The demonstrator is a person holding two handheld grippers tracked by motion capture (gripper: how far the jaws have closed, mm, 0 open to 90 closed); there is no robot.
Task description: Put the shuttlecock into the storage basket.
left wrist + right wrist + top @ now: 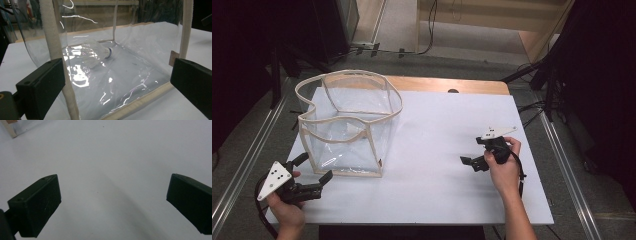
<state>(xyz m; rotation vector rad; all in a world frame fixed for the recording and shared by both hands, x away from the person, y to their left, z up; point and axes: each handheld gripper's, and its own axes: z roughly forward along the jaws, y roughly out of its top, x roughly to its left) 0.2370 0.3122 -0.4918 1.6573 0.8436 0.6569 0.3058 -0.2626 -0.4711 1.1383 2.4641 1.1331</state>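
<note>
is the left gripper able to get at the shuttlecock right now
Probably not from where it is. The left gripper, fingers open, faces the clear bag from outside, and its plastic wall stands between it and the shuttlecock. The open top looks like the free way in.

Right tool (pixel 113 205) jaws spread wide over white table (pixel 120 157).

Overhead view; two close claw-mounted views

Shuttlecock (pixel 96 52) sideways inside clear bag (pixel 347 145)
</note>
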